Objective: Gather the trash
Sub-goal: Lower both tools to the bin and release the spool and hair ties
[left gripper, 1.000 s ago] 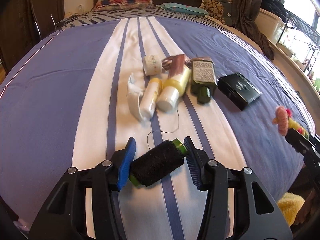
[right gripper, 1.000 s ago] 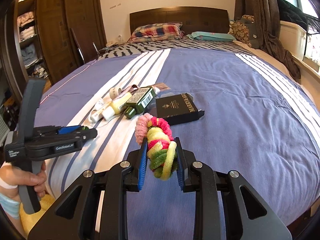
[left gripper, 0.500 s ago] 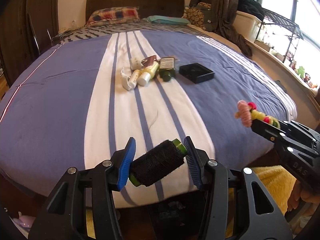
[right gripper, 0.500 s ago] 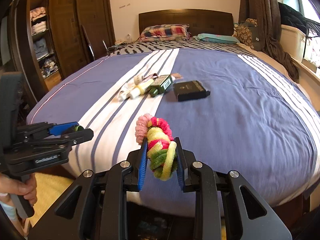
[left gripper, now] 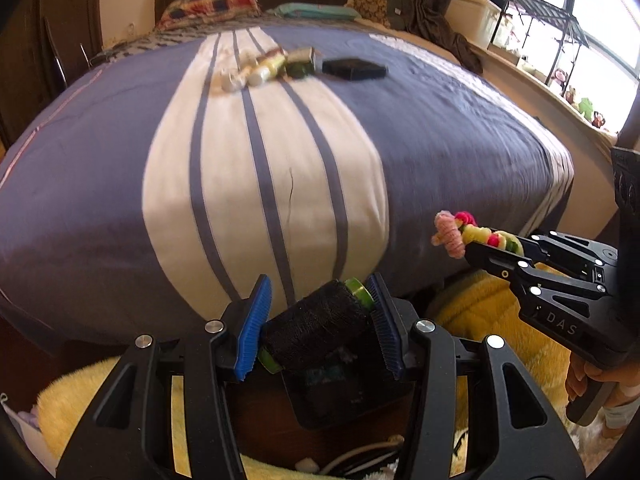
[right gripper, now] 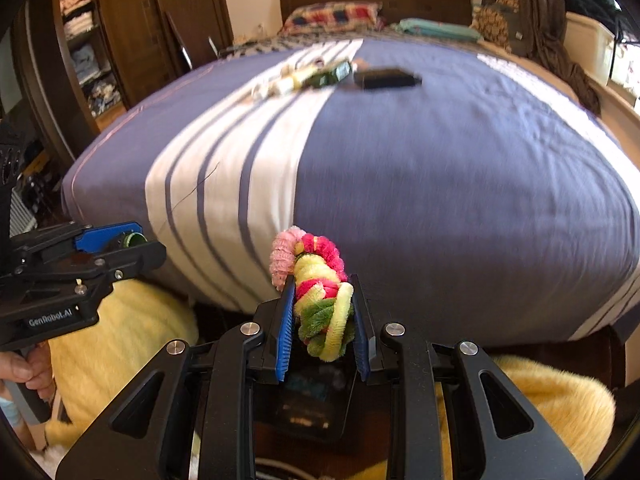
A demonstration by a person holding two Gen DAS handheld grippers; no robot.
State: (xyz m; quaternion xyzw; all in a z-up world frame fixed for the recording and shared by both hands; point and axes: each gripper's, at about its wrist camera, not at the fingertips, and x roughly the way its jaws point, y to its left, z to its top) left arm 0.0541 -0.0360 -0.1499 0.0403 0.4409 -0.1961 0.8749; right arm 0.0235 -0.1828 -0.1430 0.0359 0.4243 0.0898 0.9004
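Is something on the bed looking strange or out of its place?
Yes. A thin black thread lies loose across the white stripe of the bedcover, apart from the bottles and black box clustered farther up.

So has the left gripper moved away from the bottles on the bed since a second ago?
Yes. The left gripper, shut on the black thread spool, has pulled back past the bed's foot edge; the bottles now look far off.
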